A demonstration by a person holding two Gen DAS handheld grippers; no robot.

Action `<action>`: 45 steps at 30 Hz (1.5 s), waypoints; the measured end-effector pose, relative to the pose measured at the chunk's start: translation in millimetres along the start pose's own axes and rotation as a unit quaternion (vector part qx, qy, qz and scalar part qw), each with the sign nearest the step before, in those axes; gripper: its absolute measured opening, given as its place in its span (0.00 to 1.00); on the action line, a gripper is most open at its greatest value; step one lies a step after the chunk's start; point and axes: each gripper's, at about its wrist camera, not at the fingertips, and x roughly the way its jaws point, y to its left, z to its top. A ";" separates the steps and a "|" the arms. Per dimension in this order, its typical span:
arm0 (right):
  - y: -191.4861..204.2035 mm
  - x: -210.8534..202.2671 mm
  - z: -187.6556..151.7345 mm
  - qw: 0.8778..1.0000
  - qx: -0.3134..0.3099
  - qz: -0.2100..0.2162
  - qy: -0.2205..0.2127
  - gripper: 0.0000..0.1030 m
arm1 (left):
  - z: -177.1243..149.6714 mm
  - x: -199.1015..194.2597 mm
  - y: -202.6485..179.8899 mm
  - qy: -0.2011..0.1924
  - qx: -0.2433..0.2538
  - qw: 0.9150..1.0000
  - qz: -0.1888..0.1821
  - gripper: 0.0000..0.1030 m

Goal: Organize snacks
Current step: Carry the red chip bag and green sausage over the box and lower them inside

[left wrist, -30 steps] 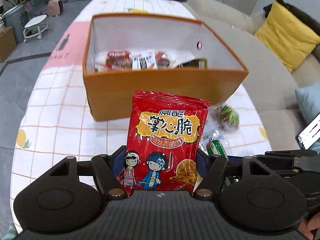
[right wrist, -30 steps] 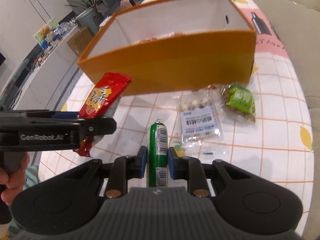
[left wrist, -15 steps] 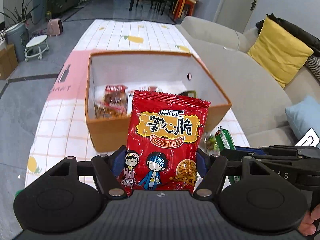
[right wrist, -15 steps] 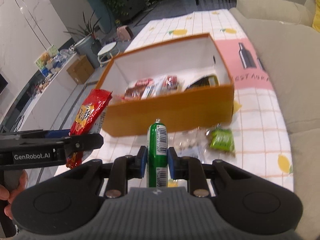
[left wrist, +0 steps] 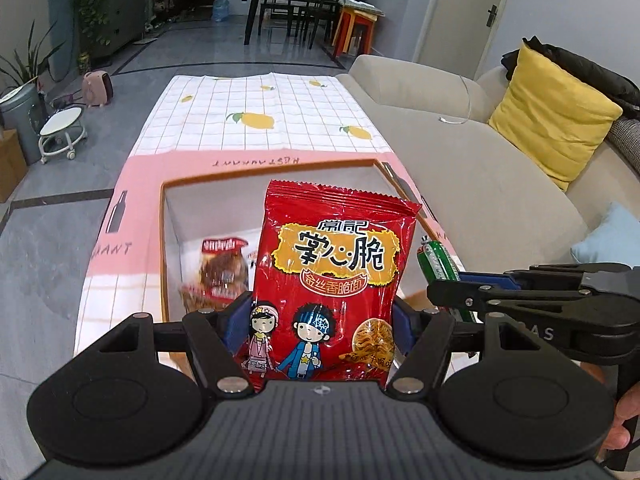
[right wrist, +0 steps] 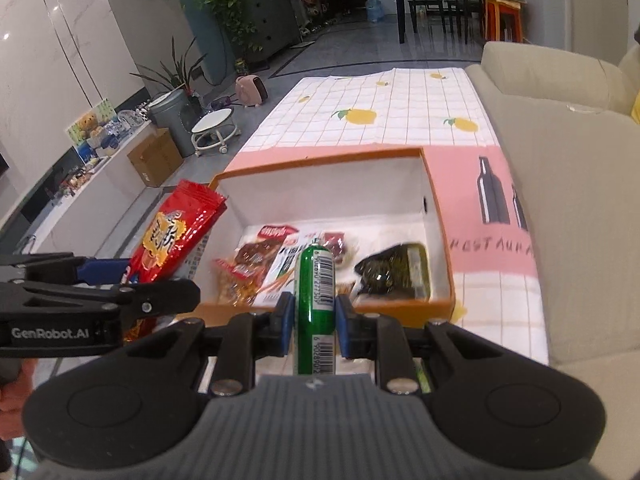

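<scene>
Above the orange box point(right wrist: 440, 240), I hold both snacks: my left gripper point(left wrist: 320, 320) clamps the red noodle packet point(left wrist: 336, 280), my right gripper point(right wrist: 314, 320) pinches the green sausage stick point(right wrist: 316, 280). A second ago the box wall faced me; now its stocked interior lies open below, so I judge dropping comes next.

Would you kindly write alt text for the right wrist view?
The right gripper clamps a green snack stick above an orange box of snacks, while the left gripper beside it holds a red packet.
</scene>
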 end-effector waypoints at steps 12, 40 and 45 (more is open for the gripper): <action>-3.1 58.7 28.3 0.998 -0.045 -0.035 0.038 0.18 | 32.5 54.7 14.1 0.040 0.001 0.999 0.018 0.76; -2.5 168.2 25.0 0.976 -0.144 -0.099 0.131 0.18 | 33.3 167.2 38.7 0.155 0.007 0.986 0.053 0.76; -2.1 174.5 22.1 0.974 -0.149 -0.097 0.138 0.19 | 28.1 177.7 42.1 0.169 0.005 0.984 0.057 0.77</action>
